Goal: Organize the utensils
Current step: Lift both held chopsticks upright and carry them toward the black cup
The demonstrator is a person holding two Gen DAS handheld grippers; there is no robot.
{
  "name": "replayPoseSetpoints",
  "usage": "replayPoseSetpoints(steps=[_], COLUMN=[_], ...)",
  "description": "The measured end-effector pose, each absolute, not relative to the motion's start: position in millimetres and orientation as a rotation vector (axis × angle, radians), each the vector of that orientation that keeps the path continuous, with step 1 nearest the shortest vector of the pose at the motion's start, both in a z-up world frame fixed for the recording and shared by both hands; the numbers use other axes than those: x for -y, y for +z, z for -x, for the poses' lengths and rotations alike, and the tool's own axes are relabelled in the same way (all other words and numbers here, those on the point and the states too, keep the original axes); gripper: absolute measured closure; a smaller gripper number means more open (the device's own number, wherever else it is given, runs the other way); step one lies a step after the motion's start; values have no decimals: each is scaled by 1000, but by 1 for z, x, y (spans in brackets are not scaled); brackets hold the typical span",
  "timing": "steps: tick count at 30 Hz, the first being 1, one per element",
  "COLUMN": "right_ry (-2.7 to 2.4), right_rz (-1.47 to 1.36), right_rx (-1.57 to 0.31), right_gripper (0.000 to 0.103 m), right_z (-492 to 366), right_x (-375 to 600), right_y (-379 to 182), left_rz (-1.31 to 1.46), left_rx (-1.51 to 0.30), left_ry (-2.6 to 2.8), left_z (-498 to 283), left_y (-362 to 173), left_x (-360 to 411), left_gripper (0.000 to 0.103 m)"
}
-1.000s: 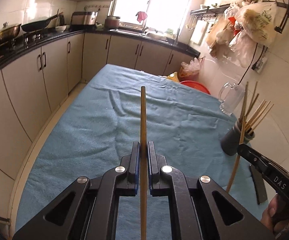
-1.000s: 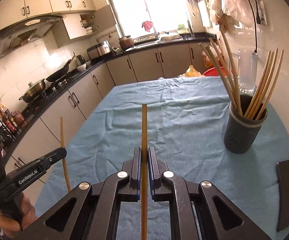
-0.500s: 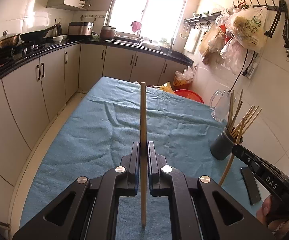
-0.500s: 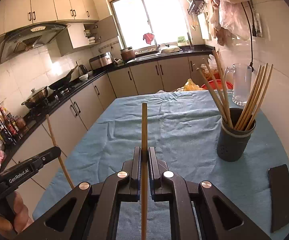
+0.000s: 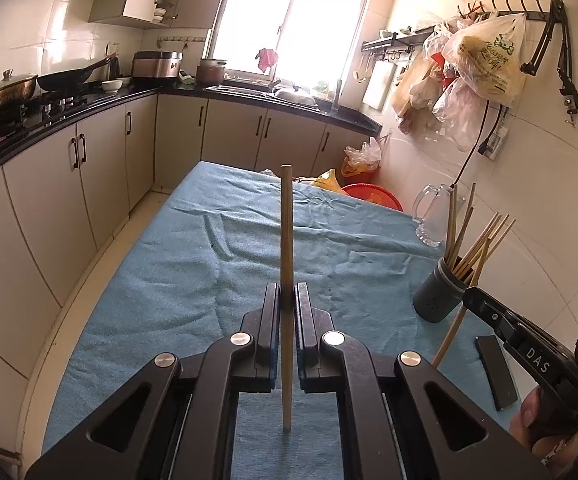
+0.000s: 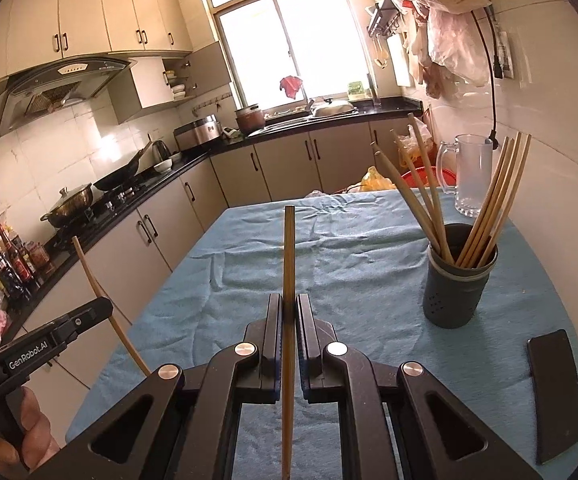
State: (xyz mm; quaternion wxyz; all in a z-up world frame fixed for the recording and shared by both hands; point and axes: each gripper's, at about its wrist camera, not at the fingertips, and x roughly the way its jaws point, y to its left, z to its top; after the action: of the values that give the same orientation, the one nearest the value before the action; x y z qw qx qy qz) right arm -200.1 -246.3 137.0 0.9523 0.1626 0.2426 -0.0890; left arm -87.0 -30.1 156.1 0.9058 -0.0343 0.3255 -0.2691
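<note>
I have two grippers up, each pinching one chopstick. My left gripper (image 5: 287, 296) has its jaws pressed on a pale wooden chopstick (image 5: 286, 232) that stands upright, round tip up, above the blue tablecloth (image 5: 193, 264). My right gripper (image 6: 287, 306) clamps a second chopstick (image 6: 288, 256) the same way (this one darker along its lower length). Beyond, to the right, a flat black object (image 6: 555, 394) lies on the cloth. Past it stands one grey holder (image 6: 458, 286), with roughly ten chopsticks (image 6: 497, 196) fanned out inside, leaning on the rim. Farther back sits one clear glass mug (image 6: 474, 178) near the wall.
</note>
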Motion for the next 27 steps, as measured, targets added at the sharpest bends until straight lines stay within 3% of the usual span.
replayPoseSetpoints(steps=[27], right_ry=[-213], right_rz=[-362], right_rx=[-466], right_gripper=[96], right_z=[212], right_x=[264], right_y=[141], left_rz=[10], left_rx=[-654], left_ry=[-573], left_z=[96], left_y=[164], left_x=[53], left_gripper=[97])
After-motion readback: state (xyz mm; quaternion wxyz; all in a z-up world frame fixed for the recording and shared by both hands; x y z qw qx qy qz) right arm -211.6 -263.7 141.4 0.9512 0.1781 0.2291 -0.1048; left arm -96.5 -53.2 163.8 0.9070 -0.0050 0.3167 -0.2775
